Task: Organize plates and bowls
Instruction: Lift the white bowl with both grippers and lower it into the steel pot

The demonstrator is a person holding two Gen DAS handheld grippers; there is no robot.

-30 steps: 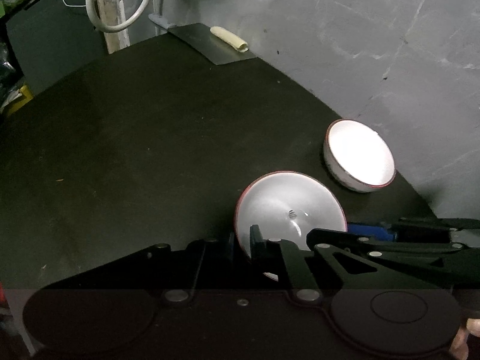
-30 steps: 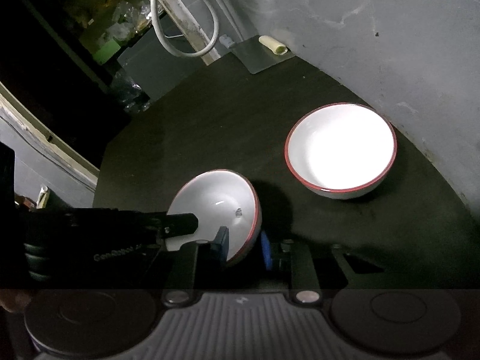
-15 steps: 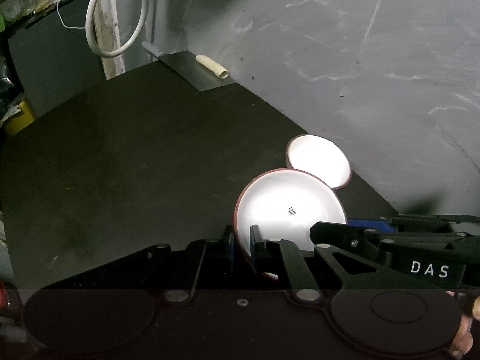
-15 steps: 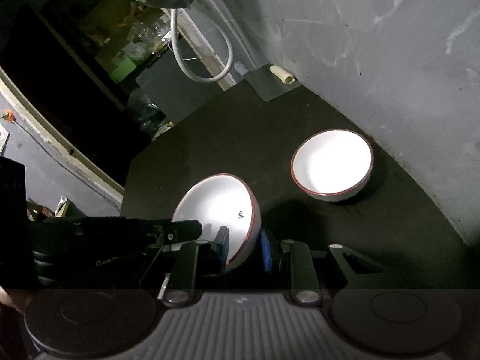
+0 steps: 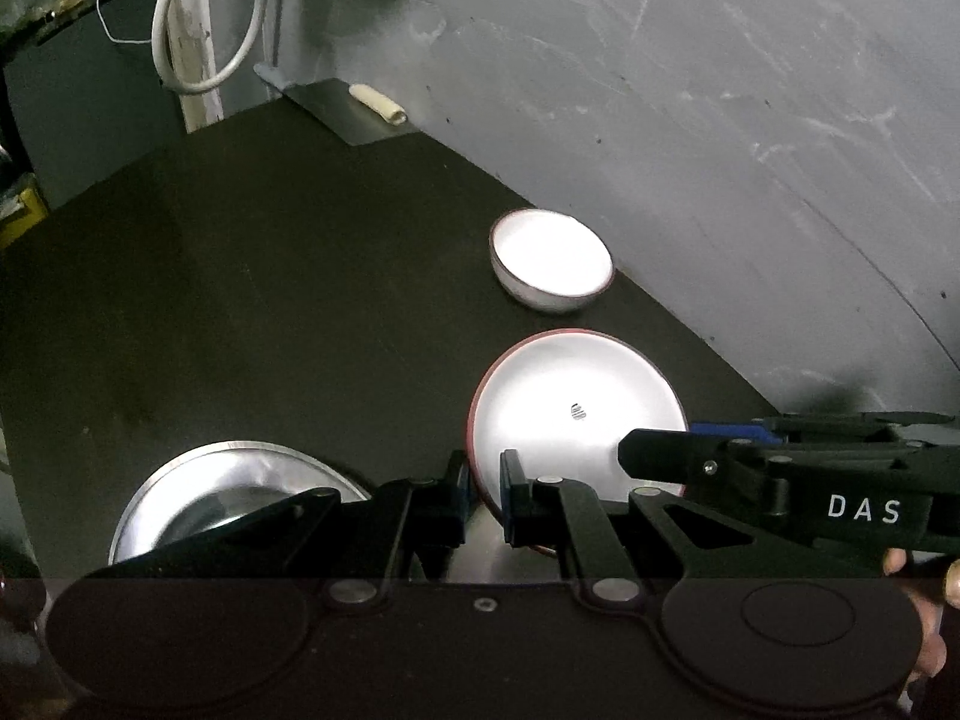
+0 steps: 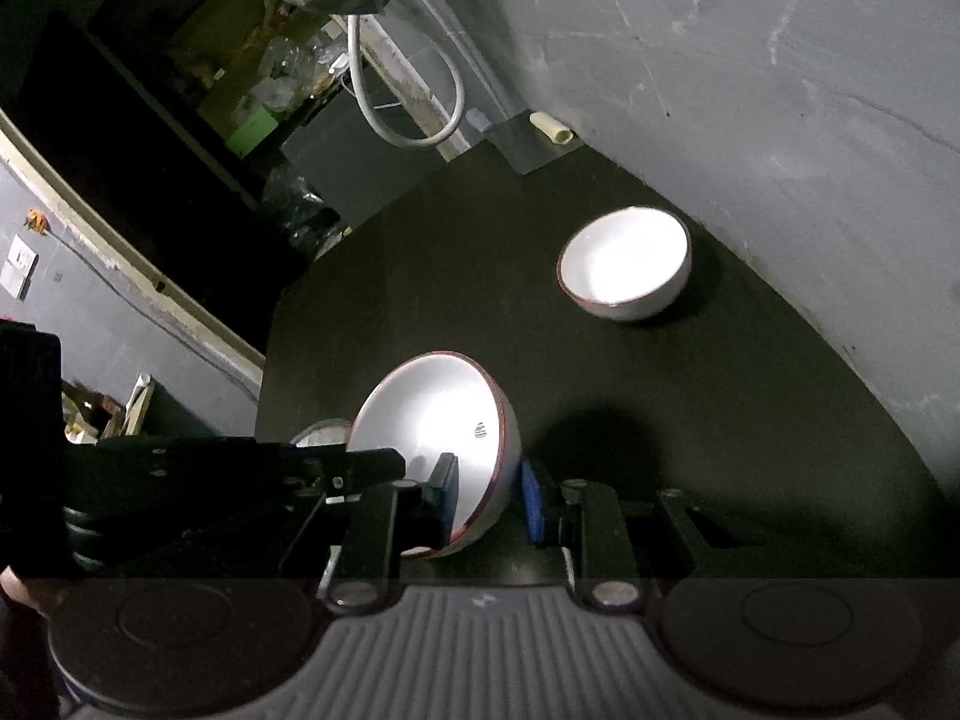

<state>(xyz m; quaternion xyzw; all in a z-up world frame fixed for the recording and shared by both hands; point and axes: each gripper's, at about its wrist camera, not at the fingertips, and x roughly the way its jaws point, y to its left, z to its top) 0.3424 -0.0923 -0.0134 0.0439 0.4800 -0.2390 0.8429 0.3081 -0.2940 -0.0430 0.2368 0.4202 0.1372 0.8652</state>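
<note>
Here both claws pinch one red-rimmed bowl [image 5: 576,414] by its rim, the left gripper [image 5: 483,495] and right gripper [image 6: 489,498] narrow on it, its near edge hidden behind fingers, now farther from the second bowl [image 5: 551,259] than before, a steel plate [image 5: 234,495] newly showing.

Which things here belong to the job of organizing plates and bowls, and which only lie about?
Belong to the job:
- held red-rimmed bowl, gripped by both grippers
- second red-rimmed bowl on the table
- metal bowl

Only lying about:
- pale roll on a grey sheet
- white cable
</note>
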